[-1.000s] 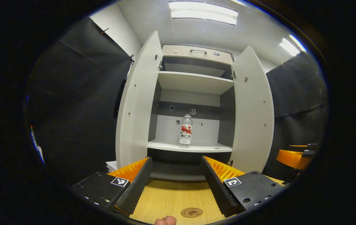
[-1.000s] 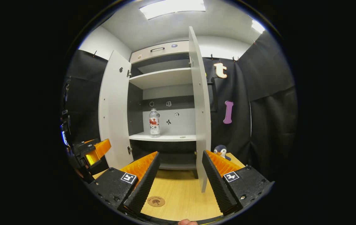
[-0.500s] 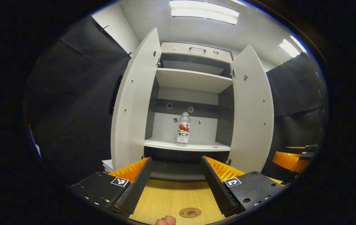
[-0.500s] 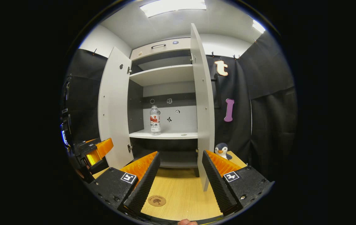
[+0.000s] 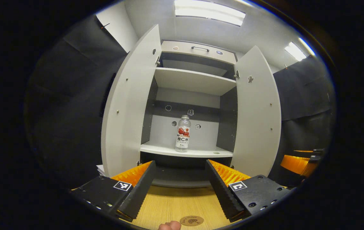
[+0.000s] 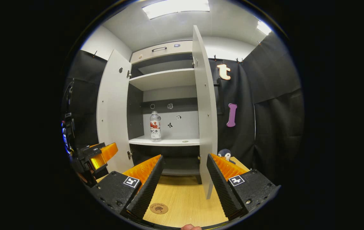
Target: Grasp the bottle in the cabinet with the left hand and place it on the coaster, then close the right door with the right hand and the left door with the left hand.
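Note:
A clear bottle (image 5: 182, 133) with a red-and-white label stands upright on the middle shelf (image 5: 185, 152) of the white cabinet; the right gripper view has the bottle (image 6: 155, 126) too. Both doors hang open: the left door (image 5: 127, 102) and the right door (image 5: 258, 108). My left gripper (image 5: 179, 169) is open and empty, in front of the cabinet and below the bottle. My right gripper (image 6: 184, 164) is open and empty, beside the right door's edge (image 6: 205, 111). A round brown coaster (image 5: 192, 220) lies on the wooden table; it also appears as coaster (image 6: 158, 208).
A wooden tabletop (image 6: 185, 199) runs up to the cabinet base. A small penguin toy (image 6: 224, 154) sits at the table's right back. The left gripper (image 6: 97, 156) shows far left in the right gripper view. A fingertip (image 5: 169, 226) is at the bottom edge.
Both grippers have drifted closer to the cabinet, the left one shifting a little right so the bottle sits further left in its view. The jaws stay open.

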Available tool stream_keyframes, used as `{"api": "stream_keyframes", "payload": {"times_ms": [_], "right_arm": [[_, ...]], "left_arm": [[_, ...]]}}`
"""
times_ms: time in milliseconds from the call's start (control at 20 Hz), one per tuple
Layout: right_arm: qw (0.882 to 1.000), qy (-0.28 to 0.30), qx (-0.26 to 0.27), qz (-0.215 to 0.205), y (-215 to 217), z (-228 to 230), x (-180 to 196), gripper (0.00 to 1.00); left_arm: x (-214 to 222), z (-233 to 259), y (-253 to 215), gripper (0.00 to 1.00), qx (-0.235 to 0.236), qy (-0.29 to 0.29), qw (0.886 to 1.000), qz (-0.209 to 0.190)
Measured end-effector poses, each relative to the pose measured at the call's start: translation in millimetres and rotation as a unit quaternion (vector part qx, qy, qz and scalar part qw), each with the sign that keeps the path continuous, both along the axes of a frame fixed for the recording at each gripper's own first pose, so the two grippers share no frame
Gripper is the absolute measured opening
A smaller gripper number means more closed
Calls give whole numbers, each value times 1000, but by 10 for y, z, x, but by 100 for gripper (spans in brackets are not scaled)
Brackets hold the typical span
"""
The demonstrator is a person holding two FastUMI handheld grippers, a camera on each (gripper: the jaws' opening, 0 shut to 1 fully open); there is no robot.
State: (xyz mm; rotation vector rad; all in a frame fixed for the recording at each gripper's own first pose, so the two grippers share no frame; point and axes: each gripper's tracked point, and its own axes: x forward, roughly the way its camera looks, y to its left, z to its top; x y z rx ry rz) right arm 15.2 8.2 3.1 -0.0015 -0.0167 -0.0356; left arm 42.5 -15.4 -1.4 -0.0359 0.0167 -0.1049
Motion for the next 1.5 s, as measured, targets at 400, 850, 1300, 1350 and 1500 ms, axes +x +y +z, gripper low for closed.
{"api": "stream_keyframes", "payload": {"times_ms": [400,850,1300,1350,1500], "right_arm": [[1000,-2,2,-25,-44,44,-54,83],[997,6,4,-83,-296,16,-226,83],[990,27,4,-135,-552,-45,-280,83],[990,28,5,-137,-556,-49,-269,84],[990,29,7,-136,-550,-51,-248,83]], "left_arm": [[1077,342,-299,99,21,-30,998,-47],[2607,189,-287,95,46,-9,999,-19],[3494,46,-199,95,38,5,999,12],[3550,71,-207,95,41,3,999,13],[3649,109,-260,94,48,6,999,4]]}}
